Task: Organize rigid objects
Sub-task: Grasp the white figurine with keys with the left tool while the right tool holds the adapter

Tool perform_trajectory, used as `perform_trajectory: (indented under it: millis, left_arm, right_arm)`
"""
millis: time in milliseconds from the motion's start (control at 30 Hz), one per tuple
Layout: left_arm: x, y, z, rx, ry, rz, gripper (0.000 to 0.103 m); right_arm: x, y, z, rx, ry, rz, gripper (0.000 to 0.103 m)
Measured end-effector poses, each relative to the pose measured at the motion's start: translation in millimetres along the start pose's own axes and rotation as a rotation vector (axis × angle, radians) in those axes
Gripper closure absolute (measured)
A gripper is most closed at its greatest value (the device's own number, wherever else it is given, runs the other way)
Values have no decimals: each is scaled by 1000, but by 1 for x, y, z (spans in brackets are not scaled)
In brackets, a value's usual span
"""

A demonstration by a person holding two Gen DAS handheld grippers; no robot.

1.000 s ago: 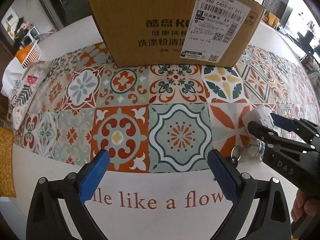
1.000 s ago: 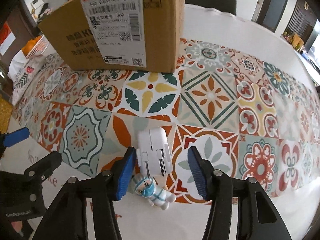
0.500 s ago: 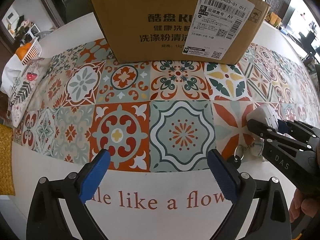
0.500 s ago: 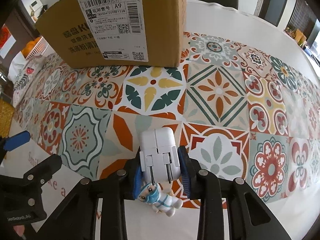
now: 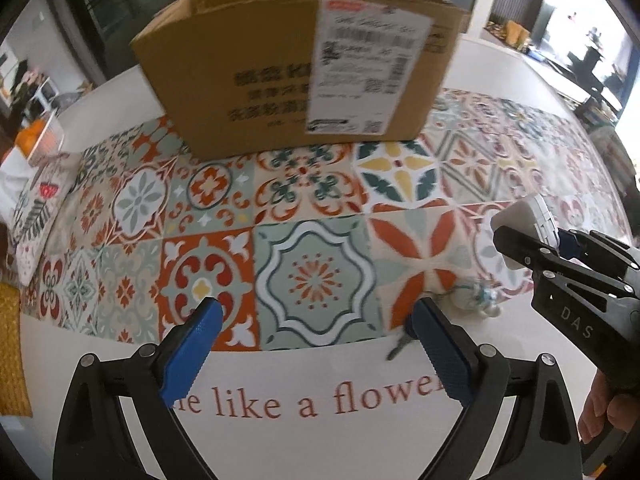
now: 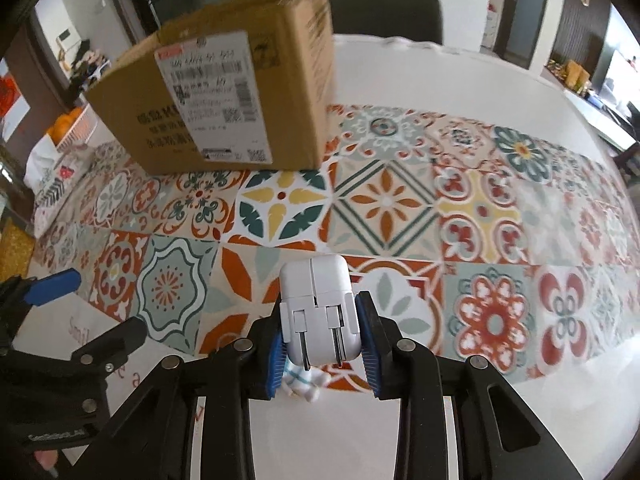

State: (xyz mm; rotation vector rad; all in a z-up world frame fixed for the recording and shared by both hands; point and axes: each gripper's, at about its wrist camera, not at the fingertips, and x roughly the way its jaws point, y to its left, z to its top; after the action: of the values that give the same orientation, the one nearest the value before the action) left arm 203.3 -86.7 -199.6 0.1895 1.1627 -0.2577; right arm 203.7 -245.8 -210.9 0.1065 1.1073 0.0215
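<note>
A white plug adapter (image 6: 316,292) sits between the blue pads of my right gripper (image 6: 320,320), which is shut on it and holds it a little above the tiled cloth, prongs toward the camera. The left wrist view shows the same adapter (image 5: 520,216) at the right in that gripper (image 5: 536,240). Below it a small masked figurine keychain (image 5: 476,300) lies on the cloth with its key (image 5: 400,348); the figurine (image 6: 304,384) is partly hidden under the jaws. My left gripper (image 5: 316,308) hovers over the table edge, jaws wide and closing, with nothing between them.
An open-topped cardboard box (image 5: 280,72) with a shipping label stands at the back of the patterned cloth (image 6: 480,216). A basket of oranges (image 5: 40,140) and a printed cushion (image 5: 36,208) sit at the far left. A dark chair (image 6: 384,12) stands behind the table.
My right gripper shut on the adapter and lifted it off the cloth; the figurine stayed down. My left gripper rose and drew back, so the box looks smaller.
</note>
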Motion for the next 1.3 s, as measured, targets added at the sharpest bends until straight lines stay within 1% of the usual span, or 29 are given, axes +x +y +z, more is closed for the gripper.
perform_trajectory:
  millis: [133,267,400,633,833,867,967,1067,1133,1200,1300]
  left_arm:
    - [-7,-15,3,54,-22,-50,6]
    - [-8,-31,5,109,-22,-92,6]
    - [-4,-49,4,161,-10,-145,7]
    - [5,-80,1,264,-4,-201,9]
    - [19,-99,2,326,18,-212,12]
    - [22,-102,2,335,22,-211,13]
    - [30,-109,2,355,34,-203,20]
    - [39,-113,3,367,48,-198,22]
    - [44,-114,3,371,53,-198,25]
    - [49,-116,3,370,60,-199,32]
    - [54,-117,3,369,71,-205,38]
  right_arm:
    - [-15,-11,-8,40,-18,-17,71]
    - [-27,-22,-20,62,-23,-58,71]
    - [-34,-35,-33,104,-15,-81,71]
    - [-39,-53,-53,160,3,-112,71]
    - [-35,-63,-66,194,27,-121,71]
    - [-34,-65,-68,200,33,-123,71]
    - [-30,-69,-72,214,49,-124,71]
    - [-26,-71,-74,219,59,-127,71]
    - [-24,-71,-74,221,63,-128,71]
    - [-22,-71,-75,225,68,-124,71]
    - [-20,-71,-74,229,71,-119,71]
